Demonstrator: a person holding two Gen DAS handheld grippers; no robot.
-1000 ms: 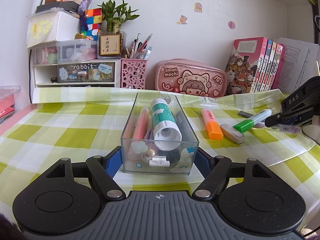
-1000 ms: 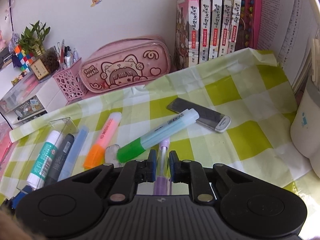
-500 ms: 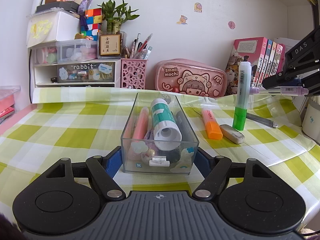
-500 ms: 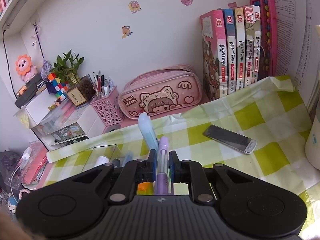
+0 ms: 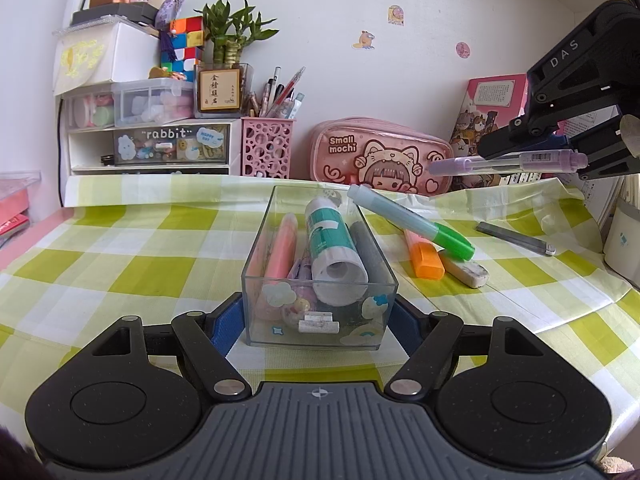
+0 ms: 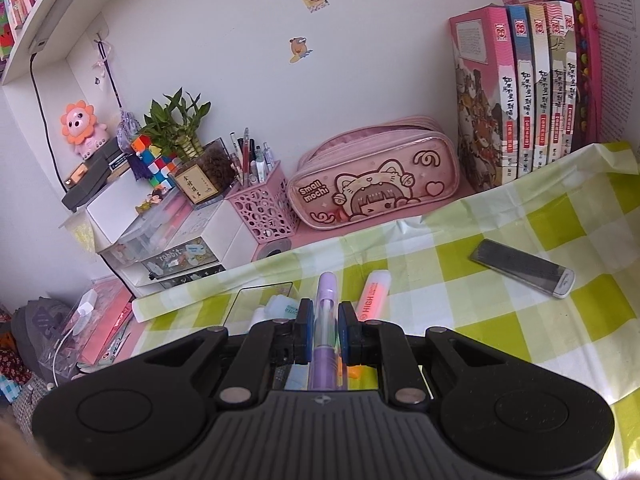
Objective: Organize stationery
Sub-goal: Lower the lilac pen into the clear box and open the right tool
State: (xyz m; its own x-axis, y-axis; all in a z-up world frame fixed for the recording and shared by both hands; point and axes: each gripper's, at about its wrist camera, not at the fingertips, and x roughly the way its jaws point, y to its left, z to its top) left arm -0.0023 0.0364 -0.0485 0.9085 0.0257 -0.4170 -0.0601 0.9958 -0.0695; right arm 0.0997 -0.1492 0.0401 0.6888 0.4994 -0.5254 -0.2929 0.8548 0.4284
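A clear plastic box [image 5: 320, 336] stands on the checked cloth with my left gripper [image 5: 319, 320] shut on its near end, blue pads against both side walls. Inside lie a glue stick [image 5: 334, 248], a pink highlighter [image 5: 280, 248] and a grey pen. A green-capped highlighter [image 5: 412, 222] leans with its pale end on the box's right rim. Under it lie an orange highlighter [image 5: 424, 258] and an eraser [image 5: 466, 271]. My right gripper [image 6: 325, 320], seen too at the upper right [image 5: 536, 156], is shut on a purple pen [image 6: 326, 292] held in the air.
A phone [image 6: 524, 266] lies on the cloth to the right. A pink pencil case [image 6: 376, 188], a pink pen cup [image 6: 262, 204], drawer units and a row of books [image 6: 520, 100] line the back wall. A white cup [image 5: 624, 240] stands at the far right.
The right gripper has risen with the purple pen. The green highlighter, lifted upright beside it half a second ago, has dropped and now leans on the box's rim. The left gripper stayed still.
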